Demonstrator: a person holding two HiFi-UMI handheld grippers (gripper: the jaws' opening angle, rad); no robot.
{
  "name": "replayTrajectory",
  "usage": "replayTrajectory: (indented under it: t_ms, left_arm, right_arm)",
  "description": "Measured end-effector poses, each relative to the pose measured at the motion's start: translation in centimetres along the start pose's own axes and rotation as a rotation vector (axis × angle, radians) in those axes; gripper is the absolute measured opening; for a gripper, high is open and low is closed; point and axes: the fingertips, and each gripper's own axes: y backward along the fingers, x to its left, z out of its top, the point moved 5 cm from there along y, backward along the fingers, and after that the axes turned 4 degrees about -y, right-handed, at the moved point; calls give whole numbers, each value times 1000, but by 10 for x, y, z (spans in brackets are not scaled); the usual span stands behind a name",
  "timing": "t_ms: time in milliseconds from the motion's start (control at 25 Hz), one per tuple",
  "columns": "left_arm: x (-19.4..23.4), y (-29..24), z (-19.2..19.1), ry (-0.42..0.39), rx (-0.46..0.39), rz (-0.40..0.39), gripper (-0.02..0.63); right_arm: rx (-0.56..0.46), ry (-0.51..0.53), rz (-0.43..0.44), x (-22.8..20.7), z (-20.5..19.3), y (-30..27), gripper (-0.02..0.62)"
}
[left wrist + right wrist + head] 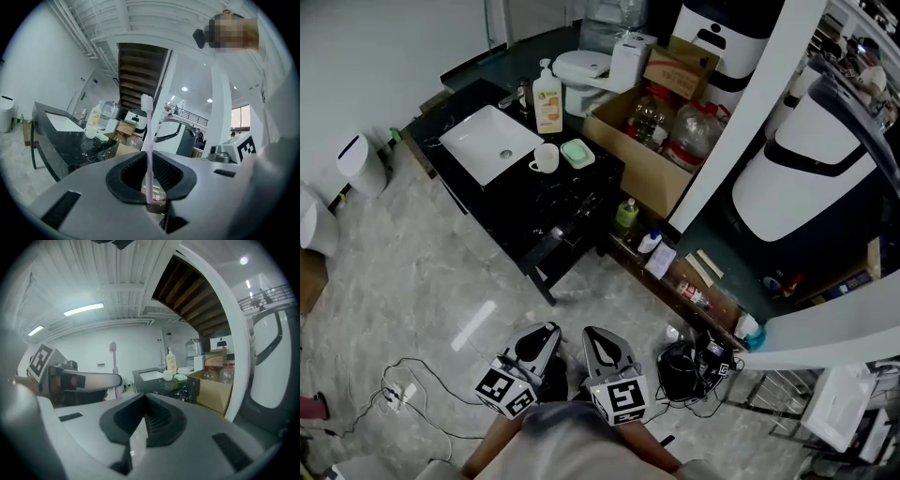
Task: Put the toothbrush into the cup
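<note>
Pale pink plastic, slim and straight: that is the toothbrush [148, 131]. It stands upright in your left claw [149, 157], which is clenched on the lower handle. The white bristle head is at the top, well clear of the pads. From the camera on your right claw [143, 397], the same brush shows off to the left as a thin pink stem. Your right claw is clenched with nothing in it. In the head view both claws sit near you, over the grey stone floor [412, 281]. The white cup [547, 157] stands far off on the black bench [525, 220]. It is just right of the white basin [490, 142] and beside a green soap dish [577, 153], well apart from the brush.
</note>
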Motion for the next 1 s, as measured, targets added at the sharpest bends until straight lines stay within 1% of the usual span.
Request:
replayTrajectory:
  t_ms: [200,360,520,600,800,920,1000]
  left_arm:
    - [44,-15,20,17,-47,-38,44]
    - [84,-20,27,1,-32,-26,44]
    - [123,-20,41,24,-70,-45,44]
    - [139,-21,48,23,-83,-53,44]
    - [176,-22,65,18,-110,-79,44]
    - [194,-24,71,-1,-121,-96,44]
    - [201,-23,72,22,-124,-93,44]
  right_arm:
    - [2,15,6,0,20,-49,6]
    - [8,33,9,5,36,-87,6]
    - [12,35,-1,11,47,-122,6]
    - [13,44,-8,14,53,-139,6]
    - [-18,75,-60,21,71,-172,6]
    - [-4,79,-60,26,71,-186,6]
    - [9,87,-58,30,69,-193,6]
